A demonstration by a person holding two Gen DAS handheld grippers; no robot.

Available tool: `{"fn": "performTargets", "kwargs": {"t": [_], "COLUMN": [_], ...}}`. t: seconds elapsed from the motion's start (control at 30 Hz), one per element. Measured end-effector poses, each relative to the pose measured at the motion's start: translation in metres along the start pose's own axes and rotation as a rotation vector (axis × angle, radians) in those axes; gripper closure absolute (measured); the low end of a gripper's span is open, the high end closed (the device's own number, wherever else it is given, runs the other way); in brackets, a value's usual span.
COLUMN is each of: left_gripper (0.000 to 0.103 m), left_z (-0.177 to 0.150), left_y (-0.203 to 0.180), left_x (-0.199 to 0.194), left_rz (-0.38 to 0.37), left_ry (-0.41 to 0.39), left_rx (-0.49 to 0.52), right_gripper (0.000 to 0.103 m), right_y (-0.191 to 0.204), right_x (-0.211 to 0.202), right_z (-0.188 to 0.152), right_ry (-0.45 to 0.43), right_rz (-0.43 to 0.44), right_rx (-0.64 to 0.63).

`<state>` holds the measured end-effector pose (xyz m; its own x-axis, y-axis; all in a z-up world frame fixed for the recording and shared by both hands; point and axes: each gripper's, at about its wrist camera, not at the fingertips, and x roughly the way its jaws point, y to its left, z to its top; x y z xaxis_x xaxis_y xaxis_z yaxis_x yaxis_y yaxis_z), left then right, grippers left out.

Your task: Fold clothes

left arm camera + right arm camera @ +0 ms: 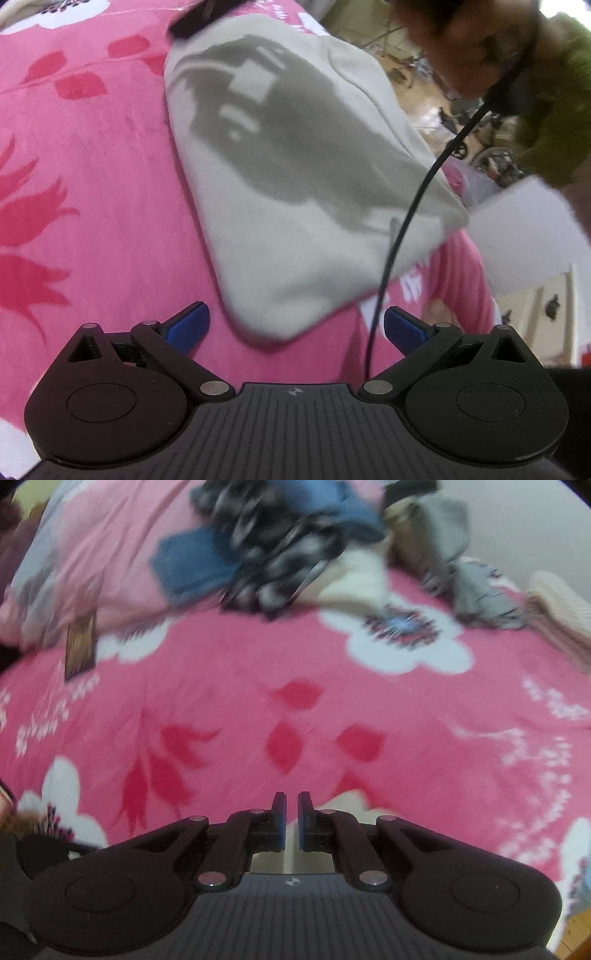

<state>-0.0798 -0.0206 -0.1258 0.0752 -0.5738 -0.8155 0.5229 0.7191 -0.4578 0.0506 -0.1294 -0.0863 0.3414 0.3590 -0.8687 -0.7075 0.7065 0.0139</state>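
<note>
A cream garment [295,192] with a large grey print lies folded on the pink flowered blanket [92,177]. My left gripper [295,326] is open, its blue pads [188,325] spread wide to either side of the garment's near corner, and it holds nothing. In the right wrist view my right gripper [291,819] is shut to a thin slit just above the blanket [295,709]. A patch of cream cloth [351,801] shows under and beside its fingers. Whether the pads pinch that cloth is hidden.
A person in a green top [546,110] leans in at the upper right, and a black cable [399,240] hangs across the garment. A heap of unfolded clothes [280,554], blue, patterned and grey, lies at the far side of the bed. A pale pink quilt [92,561] is bunched at the back left.
</note>
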Motion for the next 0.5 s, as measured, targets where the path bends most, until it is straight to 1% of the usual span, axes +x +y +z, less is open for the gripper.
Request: {"fn": "performTargets", "kwargs": {"t": [0.07, 0.17, 0.3, 0.37, 0.5], "left_gripper": [0.003, 0.003, 0.003, 0.003, 0.004], "left_z": [-0.003, -0.008, -0.01, -0.011, -0.014], "left_y": [0.008, 0.022, 0.051, 0.067, 0.091], "left_x": [-0.009, -0.024, -0.04, -0.049, -0.067], "left_rz": [-0.013, 0.023, 0.05, 0.063, 0.092], "left_ry": [-0.002, -0.007, -0.019, -0.04, -0.1], "left_rx": [-0.016, -0.037, -0.117, -0.163, -0.225], "right_gripper": [0.097, 0.097, 0.097, 0.095, 0.095], "right_y": [0.007, 0.029, 0.059, 0.074, 0.104], "right_x": [-0.001, -0.005, -0.011, -0.014, -0.02], "right_z": [-0.004, -0.015, -0.031, -0.038, -0.053], "right_ry": [-0.009, 0.027, 0.076, 0.101, 0.15], "right_rz": [0.006, 0.05, 0.11, 0.14, 0.199], "right_rx": [-0.007, -0.072, -0.16, -0.204, -0.292]}}
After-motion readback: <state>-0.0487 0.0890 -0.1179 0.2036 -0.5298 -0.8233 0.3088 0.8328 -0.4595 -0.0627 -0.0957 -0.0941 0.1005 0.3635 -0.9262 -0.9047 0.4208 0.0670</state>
